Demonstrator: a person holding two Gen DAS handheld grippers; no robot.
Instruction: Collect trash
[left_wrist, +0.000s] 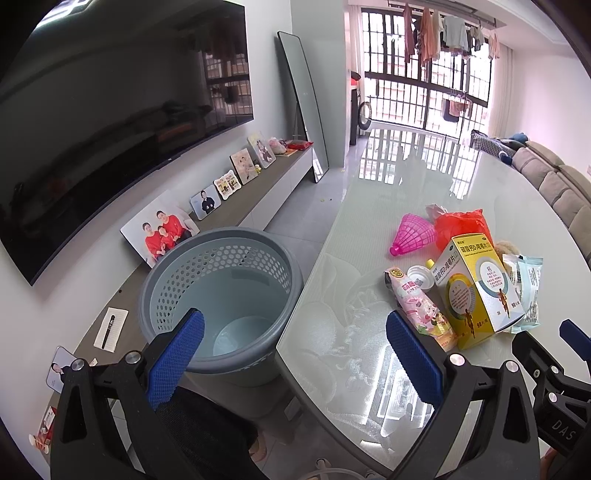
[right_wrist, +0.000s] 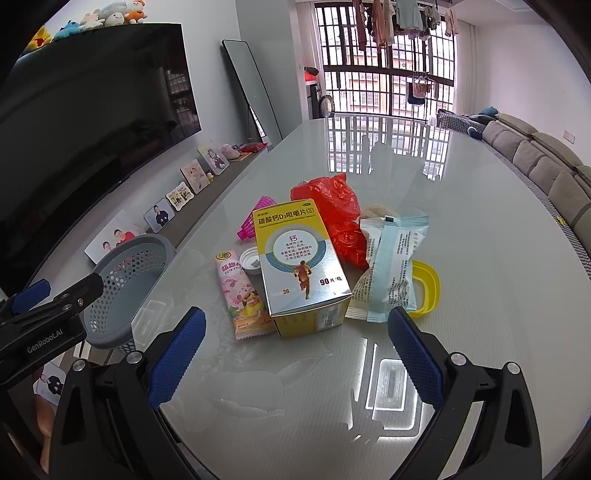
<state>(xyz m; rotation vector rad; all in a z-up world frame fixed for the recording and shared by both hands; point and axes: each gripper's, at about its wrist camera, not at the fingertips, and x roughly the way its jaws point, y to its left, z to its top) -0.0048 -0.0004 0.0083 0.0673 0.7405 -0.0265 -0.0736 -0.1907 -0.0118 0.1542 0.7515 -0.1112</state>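
Observation:
A grey perforated bin (left_wrist: 221, 295) stands beside the glass table's left edge; it also shows in the right wrist view (right_wrist: 125, 291) and looks empty. A pile of trash lies on the table: a yellow medicine box (right_wrist: 301, 266), a pink snack packet (right_wrist: 243, 295), a white cap (right_wrist: 251, 263), a red plastic bag (right_wrist: 336, 218), a pale blue wrapper (right_wrist: 391, 266), a pink shuttlecock (left_wrist: 413, 236) and a yellow ring (right_wrist: 428, 288). My left gripper (left_wrist: 295, 358) is open over the table edge by the bin. My right gripper (right_wrist: 295, 354) is open, just short of the box.
The glossy table (right_wrist: 461, 221) stretches far ahead. A TV (left_wrist: 110, 129), photo frames (left_wrist: 162, 232) on a low console, and a leaning mirror (left_wrist: 303, 103) are on the left. A sofa (right_wrist: 546, 166) runs along the right.

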